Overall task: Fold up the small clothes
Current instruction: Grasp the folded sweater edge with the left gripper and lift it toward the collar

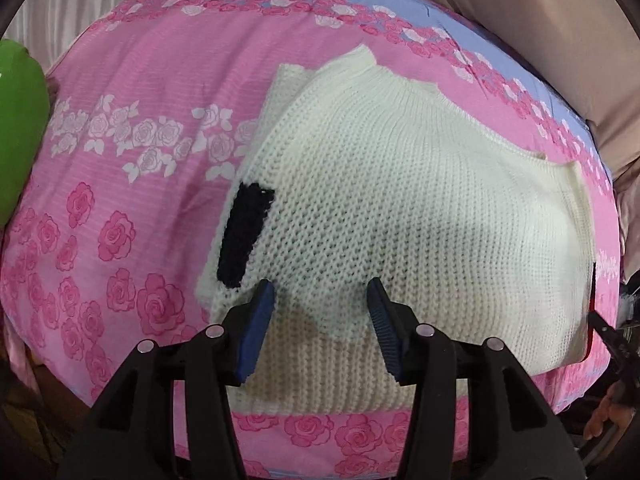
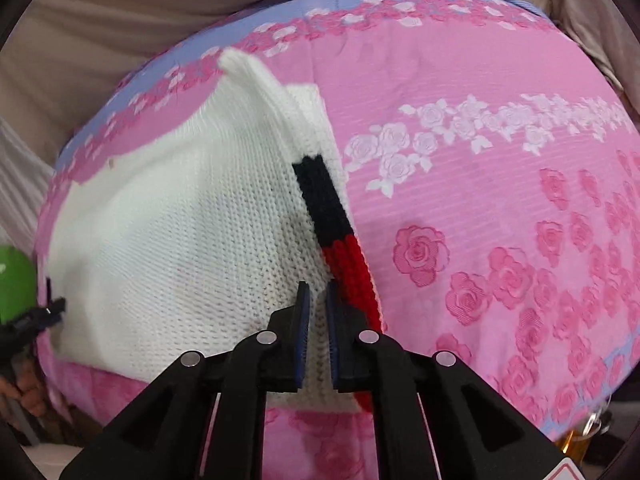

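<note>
A small cream knit sweater [image 1: 400, 208] lies on a pink rose-print sheet [image 1: 132, 128], partly folded, with a black patch [image 1: 244, 236] at its left edge. My left gripper [image 1: 320, 300] is open just above the sweater's ribbed hem, holding nothing. In the right wrist view the same sweater [image 2: 180, 216] shows a black and red stripe [image 2: 336, 240] along its right fold. My right gripper [image 2: 316, 300] is shut on the sweater's edge beside the stripe. The right gripper also shows at the far right of the left wrist view [image 1: 612, 336].
A green object [image 1: 18, 128] sits at the left of the bed, also in the right wrist view [image 2: 14, 280]. Beige fabric [image 1: 540, 20] lies behind the sheet. The left gripper shows at the left edge of the right wrist view [image 2: 36, 316].
</note>
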{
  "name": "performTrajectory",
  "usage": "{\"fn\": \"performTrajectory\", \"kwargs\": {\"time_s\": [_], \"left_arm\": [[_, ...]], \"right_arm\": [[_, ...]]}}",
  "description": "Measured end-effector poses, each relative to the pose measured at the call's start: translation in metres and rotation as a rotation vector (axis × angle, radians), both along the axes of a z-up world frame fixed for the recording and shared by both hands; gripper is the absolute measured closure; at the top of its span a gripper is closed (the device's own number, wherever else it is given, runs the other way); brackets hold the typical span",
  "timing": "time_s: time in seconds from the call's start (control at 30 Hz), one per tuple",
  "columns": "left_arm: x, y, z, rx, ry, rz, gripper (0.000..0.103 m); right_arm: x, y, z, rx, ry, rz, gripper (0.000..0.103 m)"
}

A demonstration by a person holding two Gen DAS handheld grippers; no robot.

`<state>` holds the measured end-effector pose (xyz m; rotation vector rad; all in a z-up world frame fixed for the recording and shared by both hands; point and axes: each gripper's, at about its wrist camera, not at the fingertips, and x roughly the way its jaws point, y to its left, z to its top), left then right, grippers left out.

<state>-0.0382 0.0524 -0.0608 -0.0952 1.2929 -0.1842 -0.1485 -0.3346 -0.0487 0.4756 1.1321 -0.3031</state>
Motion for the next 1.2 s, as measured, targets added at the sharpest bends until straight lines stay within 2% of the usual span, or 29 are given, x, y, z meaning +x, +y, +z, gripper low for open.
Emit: {"fn": "performTrajectory", "kwargs": {"time_s": [0.07,0.1,0.17,0.2,0.23,0.27,0.3,0.37,0.47,0.57,0.6,0.63,0.67,0.7,0.73,0.8,0.83,0.9,1.0,1.03,1.1,1.2], "left_arm": [[0.000,-0.002,-0.001,0.012,-0.004,-0.003,0.056],[-0.001,-0.003,-0.003,0.018,-0.001,-0.005,0.056],[-0.004,-0.001,0.001,0.013,0.000,-0.001,0.056],[-0.005,0.003,0.008,-0.001,-0.004,0.004,0.056],[-0.006,0.010,0.017,-0.021,-0.019,0.021,0.056],[-0.007,0.017,0.024,-0.040,-0.031,0.038,0.052],[-0.008,0.026,0.030,-0.063,-0.046,0.063,0.043],[-0.007,0.048,0.032,-0.086,-0.062,0.142,0.033],[-0.001,0.069,0.010,-0.108,0.012,0.204,0.030],[-0.002,0.081,-0.021,-0.169,0.108,0.267,0.030],[-0.003,0.084,-0.027,-0.193,0.116,0.288,0.029],[-0.006,0.086,-0.026,-0.210,0.087,0.309,0.028],[-0.007,0.087,-0.025,-0.210,0.087,0.316,0.032],[-0.007,0.088,-0.024,-0.222,0.088,0.312,0.054],[-0.007,0.089,-0.023,-0.296,0.094,0.296,0.068],[-0.009,0.090,-0.013,-0.323,0.093,0.321,0.078],[-0.009,0.088,-0.006,-0.333,0.079,0.313,0.079],[-0.012,0.071,0.029,-0.325,-0.005,0.231,0.080],[-0.017,0.030,0.077,-0.324,-0.098,0.081,0.081],[-0.020,0.005,0.096,-0.315,-0.138,-0.001,0.081],[-0.027,-0.035,0.118,-0.306,-0.186,-0.132,0.082],[-0.038,-0.110,0.126,-0.299,-0.200,-0.321,0.082]], "right_arm": [[0.001,0.008,0.020,-0.026,-0.056,0.020,0.096],[0.003,0.012,0.020,-0.059,-0.043,0.048,0.096],[0.010,0.017,-0.010,-0.129,0.070,0.109,0.098],[0.008,0.017,-0.020,-0.129,0.072,0.117,0.099],[0.010,0.021,-0.014,-0.128,0.068,0.103,0.098],[0.011,0.021,-0.007,-0.122,0.072,0.094,0.096],[0.013,0.026,0.004,-0.118,0.048,0.091,0.094],[0.022,0.042,0.031,-0.107,-0.029,0.133,0.094],[0.050,0.072,0.048,-0.029,-0.090,0.223,0.094],[0.090,0.106,0.042,0.052,-0.101,0.308,0.094],[0.098,0.117,0.040,0.067,-0.097,0.326,0.094],[0.111,0.129,0.033,0.085,-0.085,0.350,0.094],[0.120,0.139,0.029,0.094,-0.070,0.375,0.094],[0.128,0.149,0.025,0.092,-0.054,0.400,0.094],[0.135,0.160,0.019,0.073,-0.032,0.424,0.094],[0.145,0.173,-0.001,0.042,0.043,0.456,0.094],[0.149,0.174,-0.017,0.032,0.088,0.459,0.095],[0.146,0.172,-0.024,0.039,0.051,0.459,0.096],[0.146,0.163,-0.021,0.094,0.066,0.442,0.096],[0.145,0.157,-0.017,0.116,0.064,0.430,0.096],[0.138,0.143,-0.002,0.158,0.028,0.382,0.094],[0.113,0.108,0.031,0.182,-0.051,0.312,0.092]]}}
